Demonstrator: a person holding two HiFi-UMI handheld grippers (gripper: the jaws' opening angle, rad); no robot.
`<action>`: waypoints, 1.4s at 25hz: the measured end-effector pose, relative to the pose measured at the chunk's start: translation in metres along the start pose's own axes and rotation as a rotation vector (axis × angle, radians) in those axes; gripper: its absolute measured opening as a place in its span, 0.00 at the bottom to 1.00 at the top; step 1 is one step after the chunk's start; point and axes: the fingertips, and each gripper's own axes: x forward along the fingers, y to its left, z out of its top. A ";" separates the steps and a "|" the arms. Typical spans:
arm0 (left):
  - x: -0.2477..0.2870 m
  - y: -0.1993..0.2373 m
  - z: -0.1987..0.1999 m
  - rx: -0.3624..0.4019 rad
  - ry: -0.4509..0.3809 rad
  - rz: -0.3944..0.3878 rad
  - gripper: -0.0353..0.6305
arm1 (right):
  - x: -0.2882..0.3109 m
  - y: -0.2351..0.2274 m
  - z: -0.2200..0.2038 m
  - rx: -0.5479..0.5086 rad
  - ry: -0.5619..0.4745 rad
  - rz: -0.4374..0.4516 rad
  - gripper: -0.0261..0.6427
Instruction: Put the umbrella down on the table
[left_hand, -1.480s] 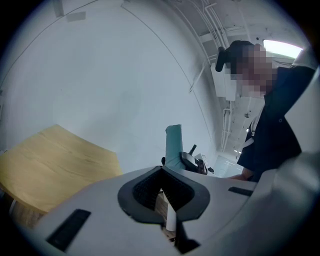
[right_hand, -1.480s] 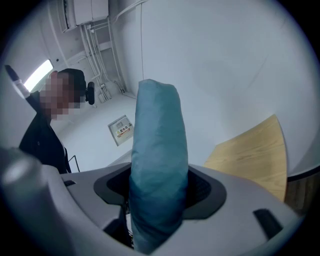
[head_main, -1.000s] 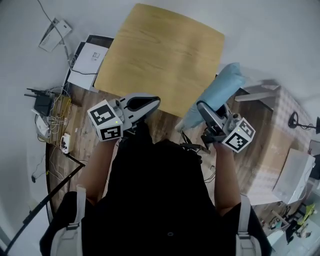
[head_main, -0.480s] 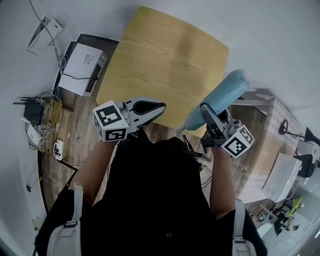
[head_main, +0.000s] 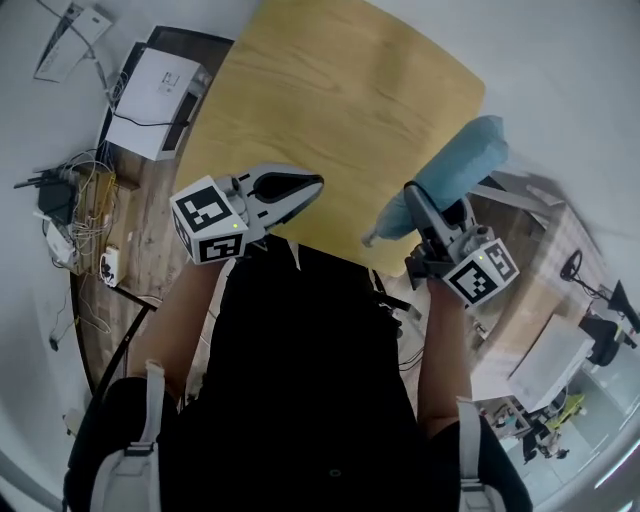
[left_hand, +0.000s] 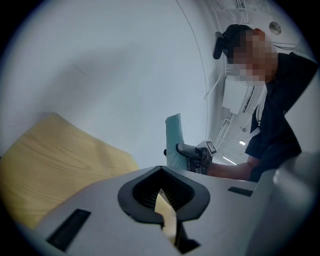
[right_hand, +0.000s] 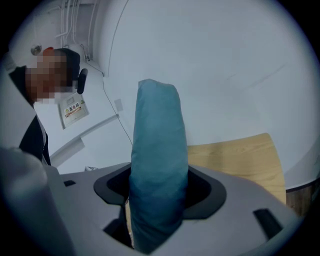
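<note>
A folded light-blue umbrella (head_main: 455, 172) is held tilted in the air at the right near corner of the wooden table (head_main: 330, 90). Its lower end hangs about over the table's front edge. My right gripper (head_main: 414, 203) is shut on it partway up. In the right gripper view the umbrella (right_hand: 157, 165) fills the space between the jaws of that gripper (right_hand: 155, 200), with the table (right_hand: 240, 155) behind. My left gripper (head_main: 312, 184) is shut and holds nothing, low over the table's front edge. The left gripper view shows the umbrella (left_hand: 173, 142) and the table (left_hand: 55, 160).
A white box (head_main: 150, 85) sits on a dark low stand left of the table. Cables and small devices (head_main: 60, 215) lie on the wooden floor at far left. Another surface with a checked cloth (head_main: 545, 290) stands to the right. A pale wall lies beyond the table.
My right gripper has carried the umbrella forward and a little right, closer to the table's right near corner. The left gripper stays shut near the table's front edge.
</note>
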 end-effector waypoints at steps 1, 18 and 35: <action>0.005 0.005 -0.002 -0.012 0.003 0.020 0.07 | 0.006 -0.008 -0.001 -0.006 0.026 0.005 0.49; 0.048 0.052 -0.044 0.133 0.150 0.165 0.07 | 0.100 -0.093 -0.071 -0.636 0.600 -0.058 0.49; 0.040 0.068 -0.070 0.131 0.191 0.182 0.07 | 0.134 -0.115 -0.140 -0.933 0.877 -0.036 0.48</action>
